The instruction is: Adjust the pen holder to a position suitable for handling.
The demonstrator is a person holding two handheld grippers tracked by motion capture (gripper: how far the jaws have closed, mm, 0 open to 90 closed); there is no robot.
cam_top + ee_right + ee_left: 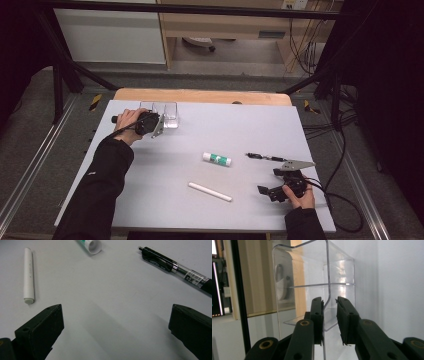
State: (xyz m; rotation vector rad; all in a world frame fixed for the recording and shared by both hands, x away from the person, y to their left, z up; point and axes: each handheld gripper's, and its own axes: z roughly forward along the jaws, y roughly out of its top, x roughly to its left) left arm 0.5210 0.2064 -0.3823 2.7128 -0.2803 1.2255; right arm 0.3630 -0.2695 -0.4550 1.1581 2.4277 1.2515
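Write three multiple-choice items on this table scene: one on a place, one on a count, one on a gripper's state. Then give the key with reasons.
1. Where does the clear container stand?
A. far left part of the table
B. near right corner
C. on the floor

2. How many loose stick-shaped items lie on the table?
A. one
B. three
C. five

3. How is the right gripper?
A. shut on the pen
B. open over bare table
C. shut on the glue stick

Key: 1 A, it stands by the left gripper, whose fingers straddle its wall. 2 B, the glue stick, white stick and pen. 3 B, its fingers are wide apart, holding nothing.
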